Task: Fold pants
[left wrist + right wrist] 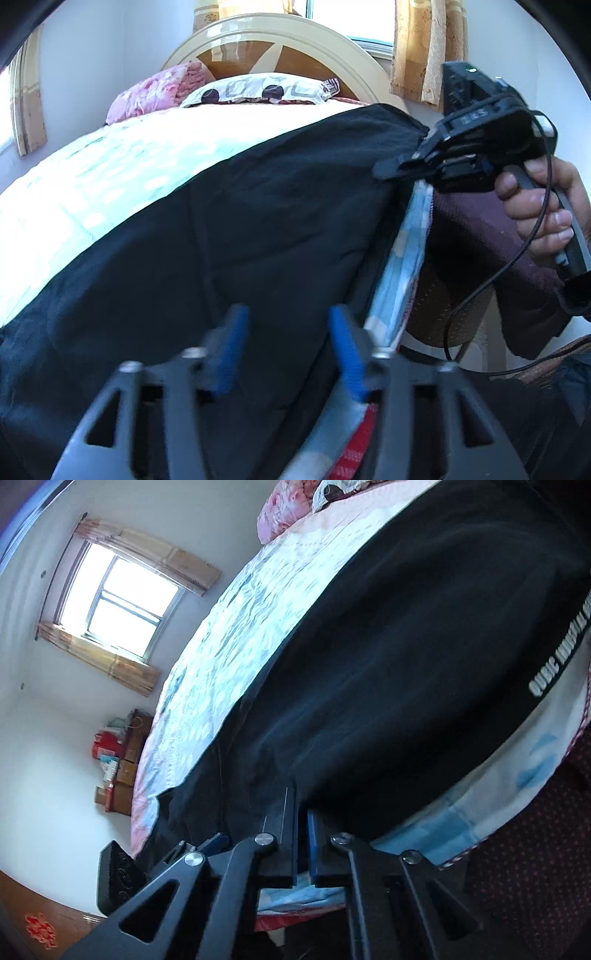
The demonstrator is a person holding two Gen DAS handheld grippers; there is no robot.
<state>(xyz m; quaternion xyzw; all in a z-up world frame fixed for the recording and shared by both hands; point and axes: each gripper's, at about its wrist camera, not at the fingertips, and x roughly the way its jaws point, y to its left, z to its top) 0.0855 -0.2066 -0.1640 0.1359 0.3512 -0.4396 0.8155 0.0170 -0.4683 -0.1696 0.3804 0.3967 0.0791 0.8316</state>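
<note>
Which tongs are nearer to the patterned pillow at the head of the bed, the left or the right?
Right. The right tongs pinch the black pants at their far corner, a short way below the patterned pillow. The left tongs hang open over the pants' near end.

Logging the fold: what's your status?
Left gripper open over black fabric pants. Right gripper shut on pants edge. Nothing obstructing.

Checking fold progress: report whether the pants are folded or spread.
Spread: the black pants lie in one long sheet along the bed edge, with no doubled-over layer in view.
</note>
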